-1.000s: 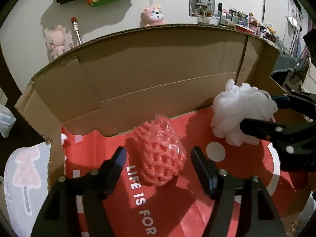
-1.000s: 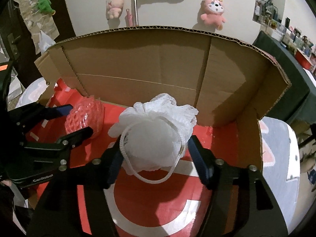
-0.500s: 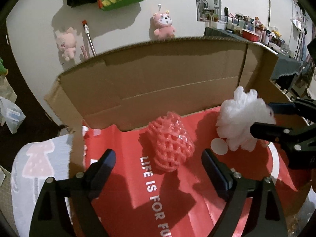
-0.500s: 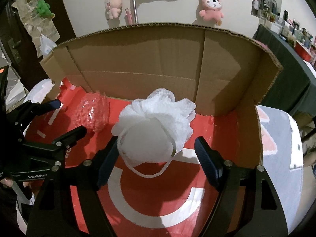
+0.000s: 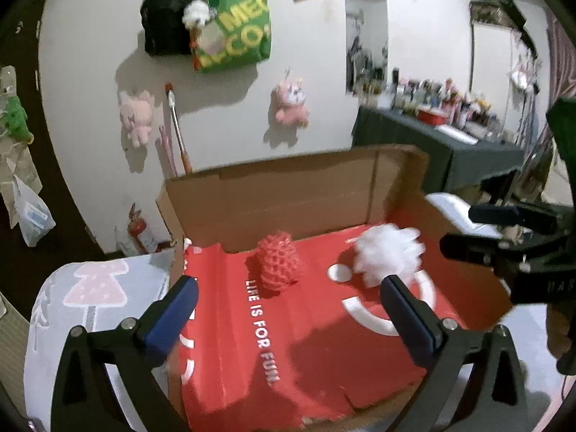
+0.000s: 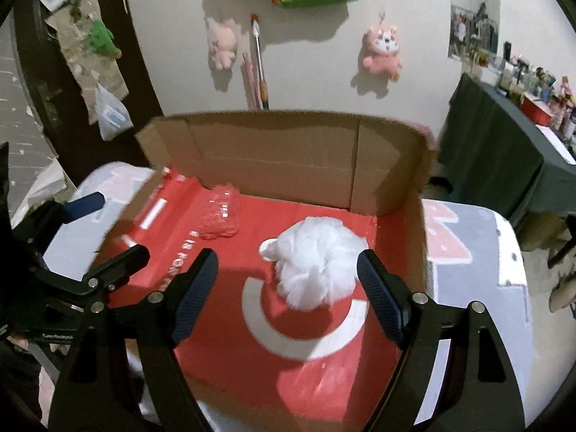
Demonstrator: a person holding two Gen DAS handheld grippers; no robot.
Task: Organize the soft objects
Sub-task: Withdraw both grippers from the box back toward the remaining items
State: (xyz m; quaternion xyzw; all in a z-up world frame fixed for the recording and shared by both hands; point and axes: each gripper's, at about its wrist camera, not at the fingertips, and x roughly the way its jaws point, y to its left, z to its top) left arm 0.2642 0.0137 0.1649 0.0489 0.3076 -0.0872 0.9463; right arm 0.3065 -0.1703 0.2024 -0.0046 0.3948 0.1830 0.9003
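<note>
From the left wrist, the left gripper [image 5: 286, 306] has its fingers spread wide and empty, the jaws having just been opening; the red foam net [image 5: 279, 264] lies loose on the red floor of the cardboard box [image 5: 288, 194], clear of both pads. From the right wrist, the right gripper [image 6: 288, 293] frames the white mesh pouf [image 6: 316, 262] without pressing it, jaws having just eased apart. Both soft items appear delivered; the next move likely calls for clearing the box and seeking another.
</note>
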